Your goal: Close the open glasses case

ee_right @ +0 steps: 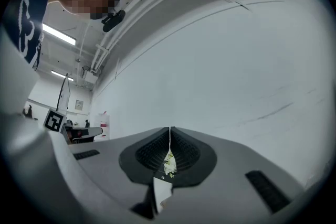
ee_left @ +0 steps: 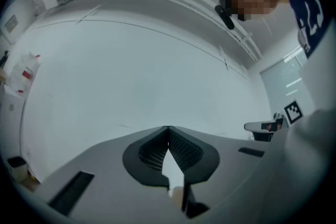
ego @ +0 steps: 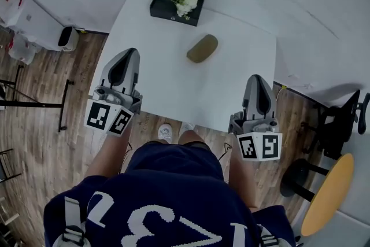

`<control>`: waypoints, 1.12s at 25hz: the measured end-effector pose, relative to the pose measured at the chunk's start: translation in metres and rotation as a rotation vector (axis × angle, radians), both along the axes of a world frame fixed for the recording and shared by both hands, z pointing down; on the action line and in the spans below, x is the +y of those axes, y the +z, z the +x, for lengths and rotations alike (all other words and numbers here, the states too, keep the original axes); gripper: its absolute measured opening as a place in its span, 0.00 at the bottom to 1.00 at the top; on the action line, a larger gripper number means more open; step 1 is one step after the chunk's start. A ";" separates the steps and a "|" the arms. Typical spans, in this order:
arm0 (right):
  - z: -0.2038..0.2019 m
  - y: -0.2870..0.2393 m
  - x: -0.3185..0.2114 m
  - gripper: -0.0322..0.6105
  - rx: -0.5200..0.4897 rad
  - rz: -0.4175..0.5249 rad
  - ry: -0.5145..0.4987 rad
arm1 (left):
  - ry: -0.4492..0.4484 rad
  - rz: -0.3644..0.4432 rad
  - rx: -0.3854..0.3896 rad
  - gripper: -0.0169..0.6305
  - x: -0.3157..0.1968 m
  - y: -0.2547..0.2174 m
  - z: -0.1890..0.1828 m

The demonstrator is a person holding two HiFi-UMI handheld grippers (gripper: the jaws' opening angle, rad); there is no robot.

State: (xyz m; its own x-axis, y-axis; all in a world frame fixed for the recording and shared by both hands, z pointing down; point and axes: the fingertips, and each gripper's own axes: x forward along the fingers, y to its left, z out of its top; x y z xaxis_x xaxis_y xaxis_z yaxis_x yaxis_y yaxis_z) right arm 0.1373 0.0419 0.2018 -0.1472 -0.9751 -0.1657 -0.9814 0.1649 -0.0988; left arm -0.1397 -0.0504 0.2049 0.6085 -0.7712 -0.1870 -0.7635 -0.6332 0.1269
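Olive-brown and smoothly oval, the glasses case [ego: 202, 48] is lying closed on a matte white table [ego: 162, 89]. Beyond the case, a black rectangular box [ego: 167, 10] is holding white flowers [ego: 186, 0]. Nearer the person than the case, the left gripper [ego: 126, 58] and right gripper [ego: 258, 83] are hovering either side, ribbed jaws pressed together, gripping nothing.

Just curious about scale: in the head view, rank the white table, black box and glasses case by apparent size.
Largest: white table.
Then: black box.
Smallest: glasses case, smaller than the box though nearer the camera.
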 end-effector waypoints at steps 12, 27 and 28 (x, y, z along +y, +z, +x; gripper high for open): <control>0.037 -0.002 -0.085 0.09 0.038 -0.011 -0.138 | -0.095 -0.015 -0.073 0.05 -0.056 0.012 0.046; 0.027 0.018 -0.113 0.09 0.022 -0.056 -0.070 | 0.002 -0.019 -0.115 0.05 -0.093 0.025 0.057; 0.027 0.019 -0.114 0.09 0.024 -0.052 -0.061 | 0.003 -0.024 -0.116 0.05 -0.095 0.028 0.057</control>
